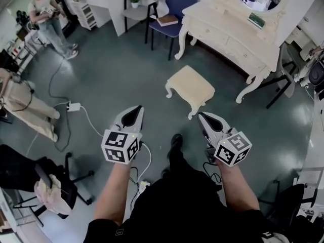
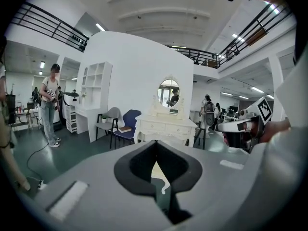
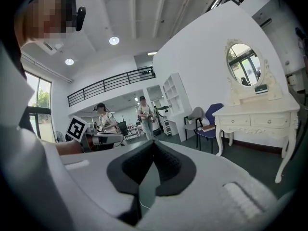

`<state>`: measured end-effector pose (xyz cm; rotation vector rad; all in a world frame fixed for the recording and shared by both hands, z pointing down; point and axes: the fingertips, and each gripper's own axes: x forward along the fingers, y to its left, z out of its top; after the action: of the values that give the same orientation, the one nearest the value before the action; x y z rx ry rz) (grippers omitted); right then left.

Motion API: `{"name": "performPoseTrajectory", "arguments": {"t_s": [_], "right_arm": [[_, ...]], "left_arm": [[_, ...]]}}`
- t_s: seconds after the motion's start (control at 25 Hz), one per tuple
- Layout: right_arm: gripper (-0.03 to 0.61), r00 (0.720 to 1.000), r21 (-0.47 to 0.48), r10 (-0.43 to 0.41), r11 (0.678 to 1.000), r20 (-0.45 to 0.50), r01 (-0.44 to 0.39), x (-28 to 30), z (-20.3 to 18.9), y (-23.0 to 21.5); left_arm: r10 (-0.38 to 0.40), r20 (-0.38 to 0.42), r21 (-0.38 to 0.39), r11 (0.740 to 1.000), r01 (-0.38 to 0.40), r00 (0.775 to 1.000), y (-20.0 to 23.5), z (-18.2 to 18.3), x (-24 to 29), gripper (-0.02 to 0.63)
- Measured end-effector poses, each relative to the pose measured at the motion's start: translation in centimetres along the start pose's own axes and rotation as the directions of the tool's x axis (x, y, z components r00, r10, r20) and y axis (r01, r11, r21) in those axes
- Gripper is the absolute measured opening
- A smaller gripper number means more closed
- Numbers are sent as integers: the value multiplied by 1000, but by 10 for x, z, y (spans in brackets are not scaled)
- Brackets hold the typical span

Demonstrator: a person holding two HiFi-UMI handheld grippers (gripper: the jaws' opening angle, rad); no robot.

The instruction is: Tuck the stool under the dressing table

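Note:
The cream stool (image 1: 190,87) stands on the grey floor, a short way out from the cream dressing table (image 1: 233,34) with its oval mirror. My left gripper (image 1: 137,108) is shut and empty, its tips short of the stool's near left side. The right gripper (image 1: 201,115) is also shut and empty, just before the stool's near right leg. In the left gripper view, a sliver of the stool (image 2: 157,172) shows through the notch behind the closed jaws, with the dressing table (image 2: 166,126) beyond. The right gripper view has the dressing table (image 3: 255,119) at the right.
A blue chair (image 1: 174,14) with a book and a grey chair (image 1: 142,6) stand left of the dressing table. A white cable and power strip (image 1: 74,107) lie on the floor at the left. A person (image 1: 48,19) stands at the far left. A black table leg (image 1: 278,92) slants beside the dressing table's right end.

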<state>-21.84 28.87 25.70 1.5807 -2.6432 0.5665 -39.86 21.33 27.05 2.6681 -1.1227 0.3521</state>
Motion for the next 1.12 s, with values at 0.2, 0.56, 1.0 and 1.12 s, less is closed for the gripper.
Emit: {"name": "performPoseTrajectory", "arguments": {"t_s": [0.2, 0.56, 1.0, 1.12], "right_arm": [[5, 1000, 43, 8, 999, -4, -8, 42, 10, -49], [5, 999, 87, 30, 996, 26, -32, 119, 62, -140], [5, 998, 146, -31, 989, 50, 23, 131, 77, -207], [5, 996, 167, -74, 984, 44, 66, 125, 71, -217]], "left_arm": [[-3, -41, -1, 1000, 3, 999, 24, 12, 58, 18], [-23, -94, 21, 999, 25, 995, 57, 63, 170, 18], [-91, -138, 46, 994, 98, 986, 49, 97, 250, 18], [-136, -149, 50, 988, 145, 979, 42, 96, 268, 18]]}}
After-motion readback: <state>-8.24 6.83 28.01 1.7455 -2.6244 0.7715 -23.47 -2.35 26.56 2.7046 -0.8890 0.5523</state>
